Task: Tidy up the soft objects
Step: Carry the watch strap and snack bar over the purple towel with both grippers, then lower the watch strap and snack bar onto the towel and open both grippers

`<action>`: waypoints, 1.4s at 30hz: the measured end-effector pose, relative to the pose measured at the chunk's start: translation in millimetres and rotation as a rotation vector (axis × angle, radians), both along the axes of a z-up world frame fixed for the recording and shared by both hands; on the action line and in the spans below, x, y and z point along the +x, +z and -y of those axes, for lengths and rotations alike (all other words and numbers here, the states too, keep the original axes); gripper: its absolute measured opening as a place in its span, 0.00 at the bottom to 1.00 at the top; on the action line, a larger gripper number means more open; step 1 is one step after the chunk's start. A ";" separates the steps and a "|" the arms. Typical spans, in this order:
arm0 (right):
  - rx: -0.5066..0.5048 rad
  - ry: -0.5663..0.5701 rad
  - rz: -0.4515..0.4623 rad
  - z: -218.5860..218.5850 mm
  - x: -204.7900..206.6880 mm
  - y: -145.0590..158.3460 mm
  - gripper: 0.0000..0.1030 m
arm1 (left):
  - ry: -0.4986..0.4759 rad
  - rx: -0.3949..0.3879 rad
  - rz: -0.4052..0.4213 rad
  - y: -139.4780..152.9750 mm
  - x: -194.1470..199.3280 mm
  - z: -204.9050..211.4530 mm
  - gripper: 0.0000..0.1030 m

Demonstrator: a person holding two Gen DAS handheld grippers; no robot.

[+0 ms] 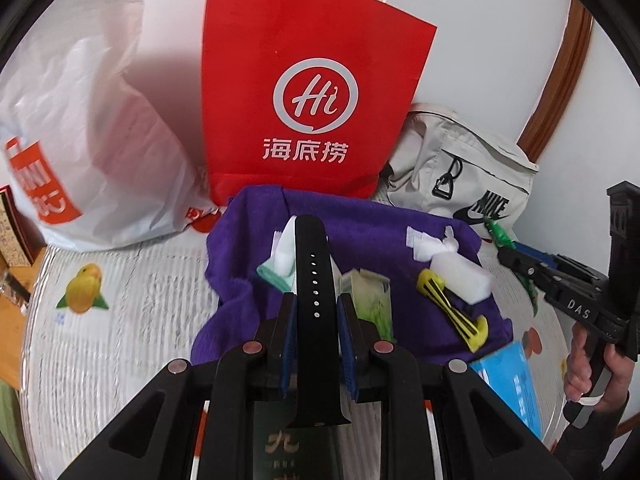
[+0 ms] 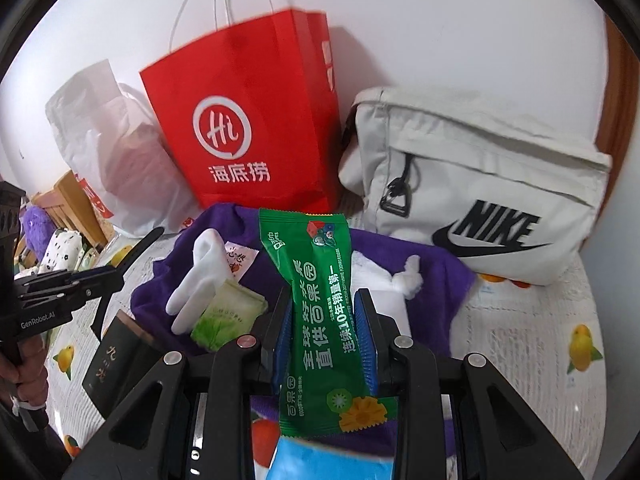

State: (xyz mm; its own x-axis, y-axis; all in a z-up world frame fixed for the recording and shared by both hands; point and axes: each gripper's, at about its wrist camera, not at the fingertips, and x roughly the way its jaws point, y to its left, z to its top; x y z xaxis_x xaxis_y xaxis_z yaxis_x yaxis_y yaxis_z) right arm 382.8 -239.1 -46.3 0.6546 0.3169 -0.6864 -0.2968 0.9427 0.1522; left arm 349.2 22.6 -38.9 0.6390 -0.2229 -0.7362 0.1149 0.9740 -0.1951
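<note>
My left gripper (image 1: 316,300) is shut on a black perforated watch strap (image 1: 314,264), which stands up between the blue pads above a purple cloth (image 1: 372,240). From the right wrist this gripper (image 2: 118,278) shows at the left edge with the strap (image 2: 140,244) slanting through it. My right gripper (image 2: 324,312) is shut on a long green snack packet (image 2: 316,280) held lengthwise over the same purple cloth (image 2: 436,280). On the cloth lie a white sock (image 2: 200,276), a pale green tissue pack (image 2: 228,316), a yellow hair clip (image 1: 452,308) and a white block (image 1: 464,276).
Behind the cloth, against the wall, stand a red paper bag (image 1: 308,92), a white plastic bag (image 1: 80,120) and a grey Nike bag (image 2: 480,184). A dark box (image 2: 116,356) and a blue packet (image 1: 508,376) lie near the front. The table cover (image 1: 140,320) carries fruit prints.
</note>
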 end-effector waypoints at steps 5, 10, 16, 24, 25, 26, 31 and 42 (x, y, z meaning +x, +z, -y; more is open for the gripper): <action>-0.015 0.024 -0.089 -5.1 27.5 -28.8 0.29 | -0.020 -0.022 -0.028 -9.8 28.2 6.3 0.19; -0.041 0.033 -0.138 -6.4 37.4 -43.1 0.29 | -0.038 -0.059 -0.061 -20.1 53.9 14.1 0.19; -0.055 0.027 -0.160 -1.7 42.2 -51.7 0.30 | -0.034 -0.030 -0.096 -36.7 67.6 20.8 0.19; -0.061 0.031 -0.175 -2.5 49.1 -58.9 0.32 | -0.014 -0.055 -0.135 -50.6 78.6 15.9 0.19; -0.056 0.031 -0.178 -2.1 49.6 -60.1 0.32 | -0.013 -0.058 -0.139 -51.9 79.0 15.8 0.19; -0.054 0.030 -0.180 -1.1 49.4 -60.6 0.33 | -0.013 -0.057 -0.145 -53.3 79.9 16.3 0.19; -0.058 0.049 -0.166 -5.2 46.9 -59.2 0.47 | -0.008 -0.058 -0.156 -56.2 81.0 17.7 0.19; -0.055 0.047 -0.120 -8.2 39.7 -43.7 0.51 | -0.001 -0.021 -0.140 -40.6 71.5 18.4 0.31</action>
State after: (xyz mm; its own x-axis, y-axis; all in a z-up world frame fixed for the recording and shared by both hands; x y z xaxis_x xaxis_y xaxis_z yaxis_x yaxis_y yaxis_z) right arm 422.6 -231.0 -90.0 0.5523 0.3051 -0.7758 -0.3236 0.9361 0.1378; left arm 420.7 4.2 -79.5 0.5298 -0.2396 -0.8136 0.0865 0.9695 -0.2292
